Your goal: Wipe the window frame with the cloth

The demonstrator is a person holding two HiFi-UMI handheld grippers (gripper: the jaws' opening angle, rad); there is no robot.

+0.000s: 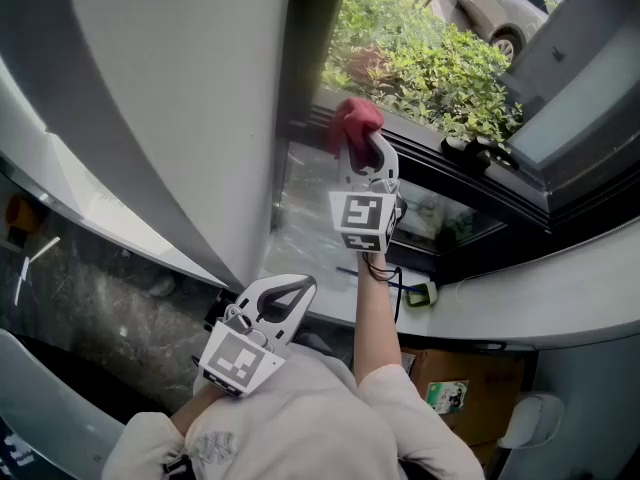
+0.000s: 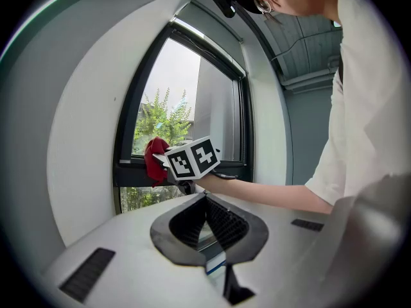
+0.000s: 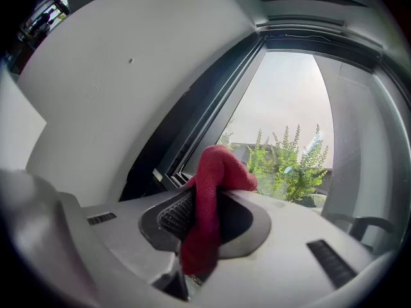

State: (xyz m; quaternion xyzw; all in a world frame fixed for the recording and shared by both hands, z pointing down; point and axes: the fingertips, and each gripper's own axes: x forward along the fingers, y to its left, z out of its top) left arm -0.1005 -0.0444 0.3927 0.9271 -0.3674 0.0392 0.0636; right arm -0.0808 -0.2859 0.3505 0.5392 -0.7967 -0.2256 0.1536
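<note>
Chiefly: red cloth point(image 3: 217, 169), held at the window frame point(image 1: 440, 165).
Your right gripper point(image 3: 205, 218) was clamped on the cloth, whose bunched end sat at the frame's dark lower bar. Your left gripper point(image 2: 206, 199) hung low by your body, jaws closed together, holding nothing.

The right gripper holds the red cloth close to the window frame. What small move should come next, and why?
Probably press the red cloth forward onto the dark window frame and start sliding along it. The right gripper is shut on the cloth at the frame's horizontal bar, but firm contact cannot be confirmed.
</note>
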